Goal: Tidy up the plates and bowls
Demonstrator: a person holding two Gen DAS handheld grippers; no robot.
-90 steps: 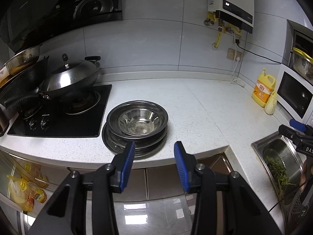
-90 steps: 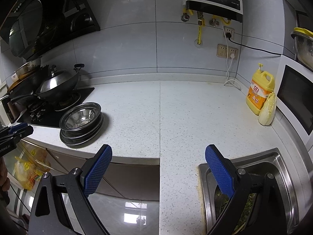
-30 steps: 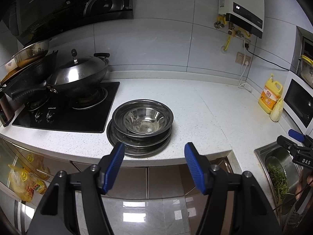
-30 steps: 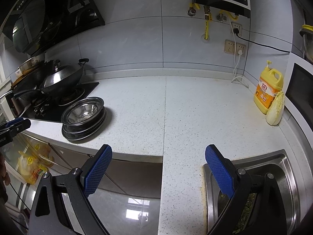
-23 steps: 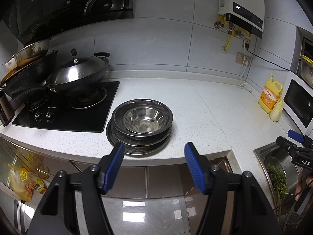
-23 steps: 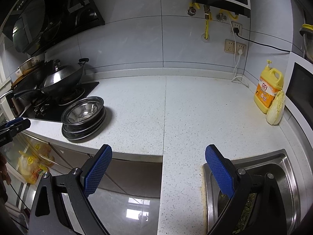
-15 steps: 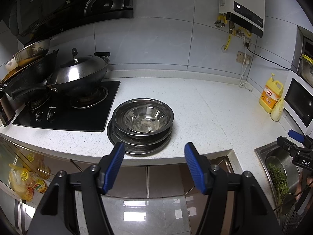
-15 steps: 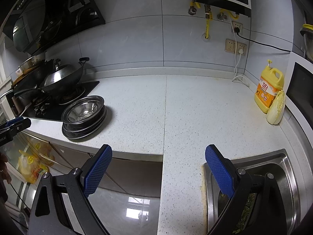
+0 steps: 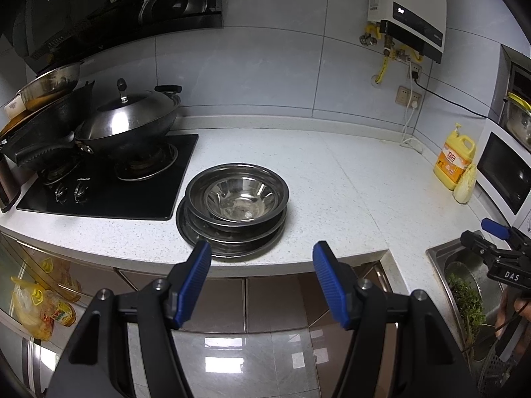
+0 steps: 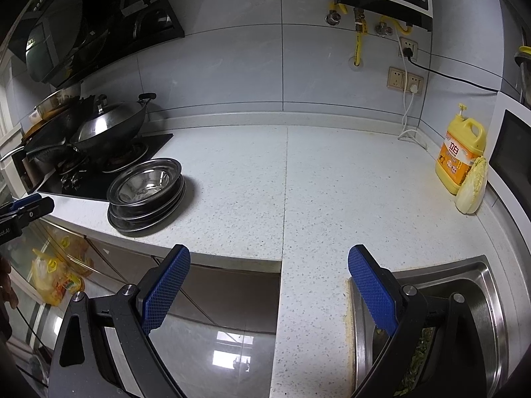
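A stack of steel plates [image 9: 229, 243] with a steel bowl [image 9: 239, 196] nested on top sits near the front edge of the white counter [image 9: 338, 179], beside the hob. The stack also shows in the right wrist view [image 10: 146, 195]. My left gripper [image 9: 260, 267] is open and empty, held in front of the counter edge just short of the stack. My right gripper [image 10: 268, 273] is open and empty, held off the counter corner near the sink, far right of the stack.
A black gas hob [image 9: 109, 179] with a lidded wok [image 9: 129, 122] and another pan stands left of the stack. A steel sink [image 10: 464, 301] holds greens at the right. A yellow detergent bottle [image 10: 459, 156] and a cabbage [image 10: 473, 184] stand at the far right, by a microwave.
Over three seconds my left gripper opened wider and drew back slightly from the stack. In the last second both grippers have barely moved. The stack has not moved.
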